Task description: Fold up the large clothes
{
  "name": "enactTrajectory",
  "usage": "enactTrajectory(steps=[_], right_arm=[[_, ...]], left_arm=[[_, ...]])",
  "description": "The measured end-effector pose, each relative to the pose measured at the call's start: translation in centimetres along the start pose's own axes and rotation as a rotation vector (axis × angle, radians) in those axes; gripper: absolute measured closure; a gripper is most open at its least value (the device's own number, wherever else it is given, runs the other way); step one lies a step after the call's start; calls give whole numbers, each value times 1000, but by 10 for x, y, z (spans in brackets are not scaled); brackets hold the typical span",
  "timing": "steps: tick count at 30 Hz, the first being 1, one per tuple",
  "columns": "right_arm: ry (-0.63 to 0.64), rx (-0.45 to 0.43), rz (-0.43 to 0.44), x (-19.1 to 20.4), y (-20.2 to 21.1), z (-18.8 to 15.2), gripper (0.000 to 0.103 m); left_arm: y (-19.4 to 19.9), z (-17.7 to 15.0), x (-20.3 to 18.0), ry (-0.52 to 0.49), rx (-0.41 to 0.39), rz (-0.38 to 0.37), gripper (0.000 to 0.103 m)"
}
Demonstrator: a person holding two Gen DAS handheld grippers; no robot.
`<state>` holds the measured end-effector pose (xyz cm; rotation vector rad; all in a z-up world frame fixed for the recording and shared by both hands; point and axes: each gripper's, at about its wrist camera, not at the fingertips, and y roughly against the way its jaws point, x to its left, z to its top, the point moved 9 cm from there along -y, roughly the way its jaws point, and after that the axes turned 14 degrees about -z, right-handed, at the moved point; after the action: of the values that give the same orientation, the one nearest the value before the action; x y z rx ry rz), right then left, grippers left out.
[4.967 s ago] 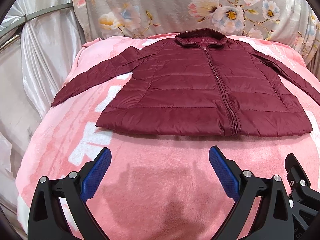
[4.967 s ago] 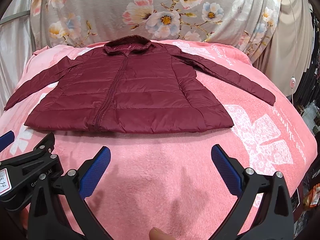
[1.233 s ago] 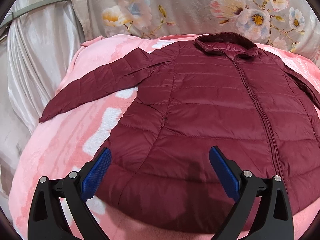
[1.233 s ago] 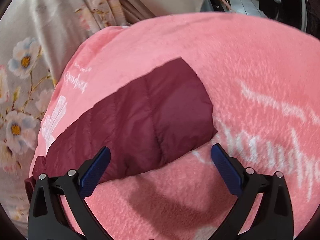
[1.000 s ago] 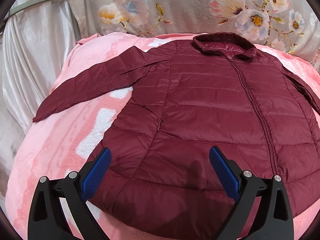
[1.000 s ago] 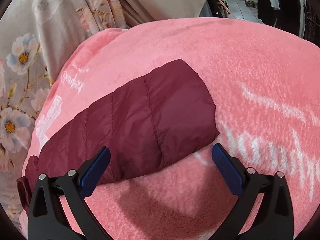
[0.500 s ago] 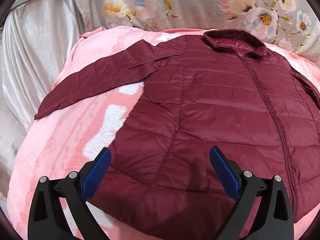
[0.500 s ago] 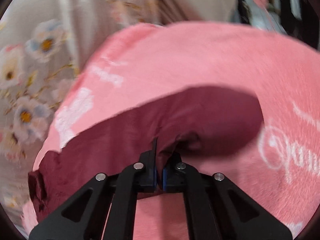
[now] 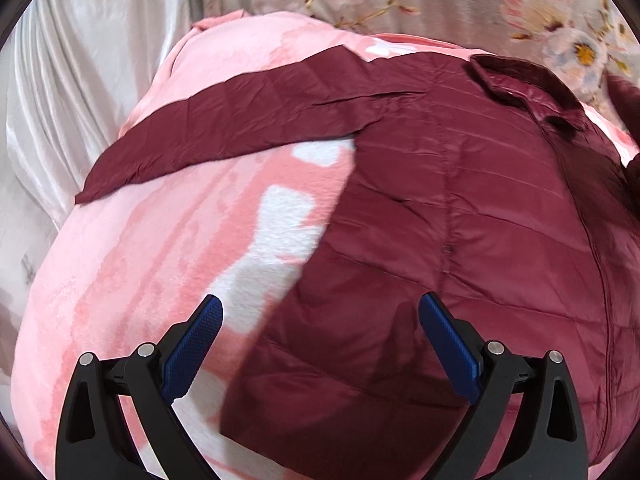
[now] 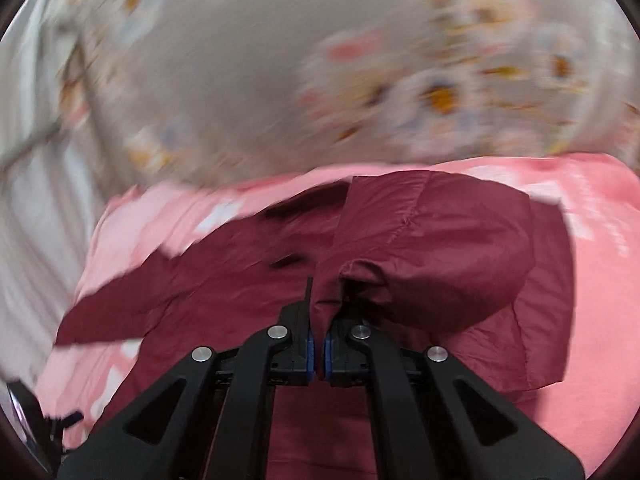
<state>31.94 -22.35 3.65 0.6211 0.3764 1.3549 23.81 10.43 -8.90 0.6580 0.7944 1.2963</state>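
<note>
Jacket [image 9: 460,216] lies front-up on the pink blanket [image 9: 168,248], its left sleeve [image 9: 224,124] spread out flat. My right claw [image 10: 317,344] is clamped on the right sleeve's cuff [image 10: 332,284], lifted over the body, so I judge the sleeve fold-in is in hand. Left claw [image 9: 320,344] hovers with jaws apart over the hem's left side. Next I need to lay the cuff flat across the chest, then release.

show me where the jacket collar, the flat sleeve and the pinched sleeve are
jacket collar [image 9: 516,86], left wrist view, on the upper fold.
flat sleeve [image 9: 224,132], left wrist view, mid-length on the quilting.
pinched sleeve [image 10: 432,248], right wrist view, on the lifted cuff end.
</note>
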Motion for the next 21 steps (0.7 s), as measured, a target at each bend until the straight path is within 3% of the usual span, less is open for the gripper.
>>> enactTrajectory(steps=[3,6,8,10,13,16,18,21], right_arm=[[111,53,53,63,-10,-37,101],[177,98,90,99,-19,-65,93],[189,107,131,112,-15,-75,75],[164,76,183,111,1,-70,64],[61,6,243,86,32,-47,57],[-60,-19,238,46,45,-25,57],[-128,-25,189,9,48,-19,57],[-184,-18,49,-51,42,-20,57]], left_arm=[[-2,3,10,33,9,-24,6],[-2,11,15,58,3,-66,6],[-1,20,12,80,-4,-126,7],[0,32,6,102,-12,-190,7],[0,51,-12,135,-21,-311,7],[-5,68,-36,152,-15,-399,7],[-14,78,-55,148,-3,-441,7],[-31,88,-76,145,30,-480,7]])
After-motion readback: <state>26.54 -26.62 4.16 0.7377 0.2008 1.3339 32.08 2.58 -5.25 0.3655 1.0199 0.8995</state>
